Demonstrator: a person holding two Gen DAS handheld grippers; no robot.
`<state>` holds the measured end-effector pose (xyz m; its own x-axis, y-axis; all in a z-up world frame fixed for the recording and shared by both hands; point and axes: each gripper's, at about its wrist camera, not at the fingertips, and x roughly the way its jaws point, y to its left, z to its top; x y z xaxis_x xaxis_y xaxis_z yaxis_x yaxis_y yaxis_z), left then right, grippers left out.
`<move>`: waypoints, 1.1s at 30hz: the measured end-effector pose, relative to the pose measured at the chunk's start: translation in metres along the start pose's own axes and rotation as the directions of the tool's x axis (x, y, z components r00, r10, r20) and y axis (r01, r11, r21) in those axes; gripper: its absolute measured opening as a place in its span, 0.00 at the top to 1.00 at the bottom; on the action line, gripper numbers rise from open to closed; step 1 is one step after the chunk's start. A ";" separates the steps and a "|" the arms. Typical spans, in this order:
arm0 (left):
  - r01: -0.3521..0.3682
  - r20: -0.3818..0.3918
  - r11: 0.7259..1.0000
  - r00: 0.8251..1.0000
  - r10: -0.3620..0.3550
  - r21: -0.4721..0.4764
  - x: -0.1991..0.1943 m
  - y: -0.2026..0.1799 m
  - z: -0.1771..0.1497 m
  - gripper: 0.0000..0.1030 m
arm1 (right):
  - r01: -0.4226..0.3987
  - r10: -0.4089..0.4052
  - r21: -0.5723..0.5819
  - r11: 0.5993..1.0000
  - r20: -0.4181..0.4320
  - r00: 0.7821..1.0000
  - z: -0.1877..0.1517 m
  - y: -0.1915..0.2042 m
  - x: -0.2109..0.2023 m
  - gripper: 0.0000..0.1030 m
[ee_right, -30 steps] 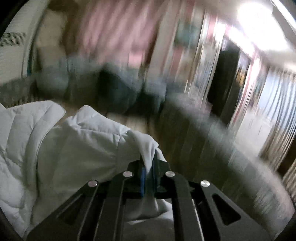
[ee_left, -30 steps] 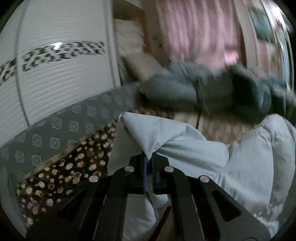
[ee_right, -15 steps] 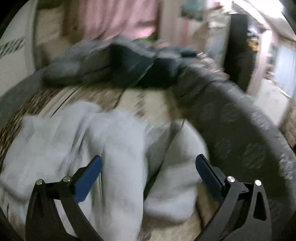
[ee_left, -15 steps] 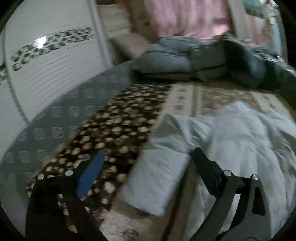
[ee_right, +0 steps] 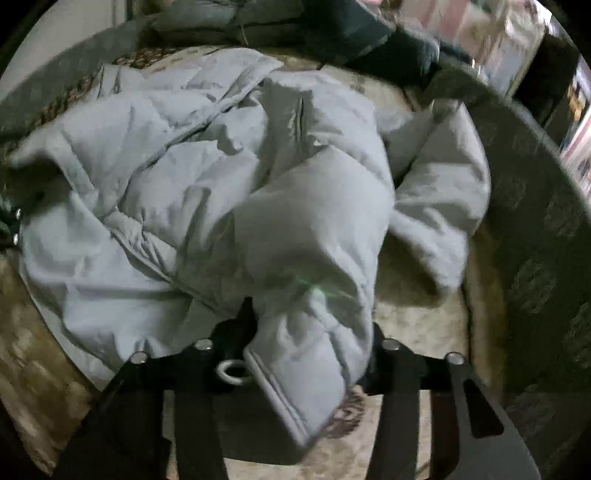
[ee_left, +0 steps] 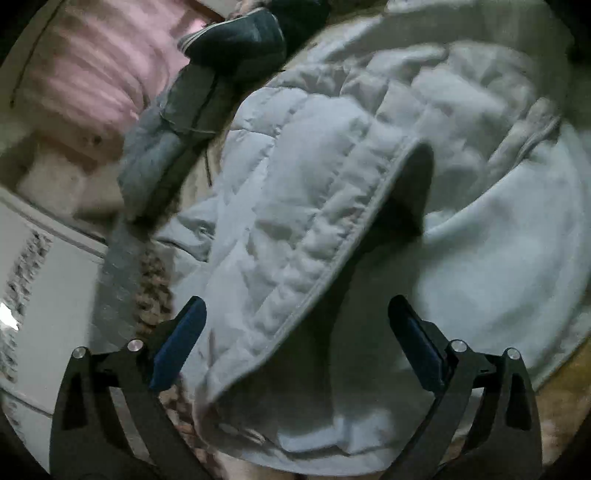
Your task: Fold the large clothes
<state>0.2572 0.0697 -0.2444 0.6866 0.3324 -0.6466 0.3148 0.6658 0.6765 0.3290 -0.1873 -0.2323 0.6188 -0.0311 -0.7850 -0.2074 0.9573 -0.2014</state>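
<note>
A large pale grey quilted jacket [ee_left: 314,192] lies rumpled on the bed and fills both views; it also shows in the right wrist view [ee_right: 229,177]. My left gripper [ee_left: 295,332] is open, its blue-padded jaws wide apart over the jacket's front hem edge, holding nothing. My right gripper [ee_right: 310,339] has its jaws closed in on a thick fold of the jacket's corner hem, near a metal ring [ee_right: 233,371].
A pile of dark grey and navy clothes [ee_left: 207,85] lies at the far end of the bed; it also shows in the right wrist view [ee_right: 332,29]. Pink curtains [ee_left: 85,74] and a white wardrobe [ee_left: 40,295] stand to the left. The grey patterned bed border [ee_right: 535,221] runs along the right.
Both grippers let go of the jacket corners and opened, then swung down over the jacket. The right gripper has now closed on a fold of hem; the left stays open.
</note>
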 end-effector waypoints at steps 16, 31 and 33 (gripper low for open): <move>0.078 -0.061 0.965 0.993 -0.096 -0.249 0.014 0.035 -0.002 0.08 | 0.146 -0.093 -0.360 0.921 0.161 0.983 0.031 0.062 -0.013 0.06; 0.042 -0.074 0.862 0.993 -0.092 -0.505 0.036 0.098 0.000 0.79 | 0.175 -0.162 -0.211 0.962 0.074 0.984 0.060 0.048 0.031 0.97; 0.030 -0.058 0.849 0.996 -0.071 -0.527 0.031 0.109 -0.002 0.86 | 0.127 -0.119 -0.117 0.985 0.076 0.990 0.065 0.028 0.021 1.00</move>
<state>0.3112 0.1538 -0.1912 0.6231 0.3226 -0.7126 -0.0579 0.9275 0.3692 0.3855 -0.1430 -0.2168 0.6947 -0.1229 -0.7087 -0.2143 0.9052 -0.3670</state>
